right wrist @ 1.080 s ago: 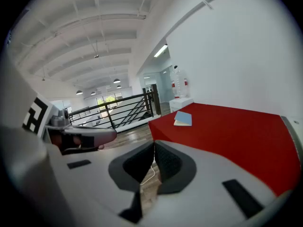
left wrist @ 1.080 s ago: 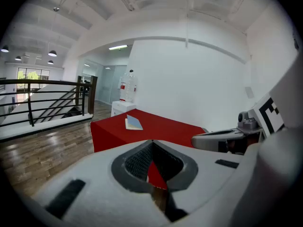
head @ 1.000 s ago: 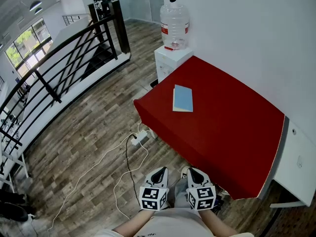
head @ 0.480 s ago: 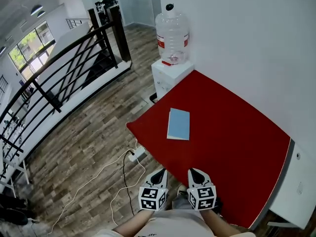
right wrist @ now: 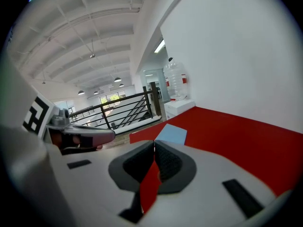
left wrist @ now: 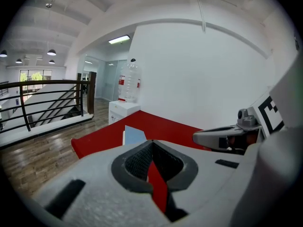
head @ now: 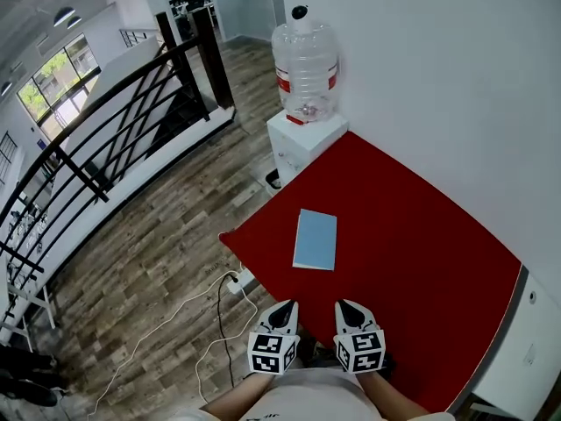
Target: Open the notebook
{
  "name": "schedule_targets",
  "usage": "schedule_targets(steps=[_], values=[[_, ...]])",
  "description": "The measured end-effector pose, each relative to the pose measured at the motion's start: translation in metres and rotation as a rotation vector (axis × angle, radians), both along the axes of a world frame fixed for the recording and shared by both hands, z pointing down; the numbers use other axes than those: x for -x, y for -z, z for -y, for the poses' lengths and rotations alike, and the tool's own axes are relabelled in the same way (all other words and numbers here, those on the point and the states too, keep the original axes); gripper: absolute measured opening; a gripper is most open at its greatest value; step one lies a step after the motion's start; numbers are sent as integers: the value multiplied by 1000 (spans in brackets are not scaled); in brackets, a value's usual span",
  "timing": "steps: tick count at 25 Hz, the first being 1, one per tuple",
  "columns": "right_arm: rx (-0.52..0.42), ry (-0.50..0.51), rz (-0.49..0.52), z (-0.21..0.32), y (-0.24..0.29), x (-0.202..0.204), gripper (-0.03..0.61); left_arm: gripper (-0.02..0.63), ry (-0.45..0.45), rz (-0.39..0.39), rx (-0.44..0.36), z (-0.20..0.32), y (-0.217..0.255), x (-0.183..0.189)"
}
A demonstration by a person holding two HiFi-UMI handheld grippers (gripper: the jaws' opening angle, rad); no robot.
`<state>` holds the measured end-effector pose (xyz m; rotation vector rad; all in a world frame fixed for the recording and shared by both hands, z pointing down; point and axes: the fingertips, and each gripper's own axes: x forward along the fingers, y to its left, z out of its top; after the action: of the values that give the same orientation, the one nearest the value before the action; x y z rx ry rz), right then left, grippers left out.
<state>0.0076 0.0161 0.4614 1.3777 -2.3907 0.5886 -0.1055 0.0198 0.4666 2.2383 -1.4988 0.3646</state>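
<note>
Both pairs of fingers pinched together, empty: your left gripper (head: 283,308), right gripper (head: 344,309) side by side short of closed notebook (head: 315,239) on bench (head: 412,253), presumably staging reach.

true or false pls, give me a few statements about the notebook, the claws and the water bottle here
1. The notebook lies closed on the red table. True.
2. The left claw holds the notebook. False: its jaws are shut on nothing, and it is short of the notebook.
3. The water bottle stands on the white cabinet beyond the table. True.
4. The right claw is wide open. False: its jaws are together and empty.
</note>
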Motion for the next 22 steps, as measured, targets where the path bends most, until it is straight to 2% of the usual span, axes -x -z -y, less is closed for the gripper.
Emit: schedule_targets(steps=[9,15,22], values=[[-11,-30,-8,50,8,18,8,6,-47,26,15,53,0,10],[0,-56,-12,58,6,22,8,6,-66,27,15,66,0,15],[27,-73,-22,69,-3,22,8,6,-86,23,69,73,-16,16]])
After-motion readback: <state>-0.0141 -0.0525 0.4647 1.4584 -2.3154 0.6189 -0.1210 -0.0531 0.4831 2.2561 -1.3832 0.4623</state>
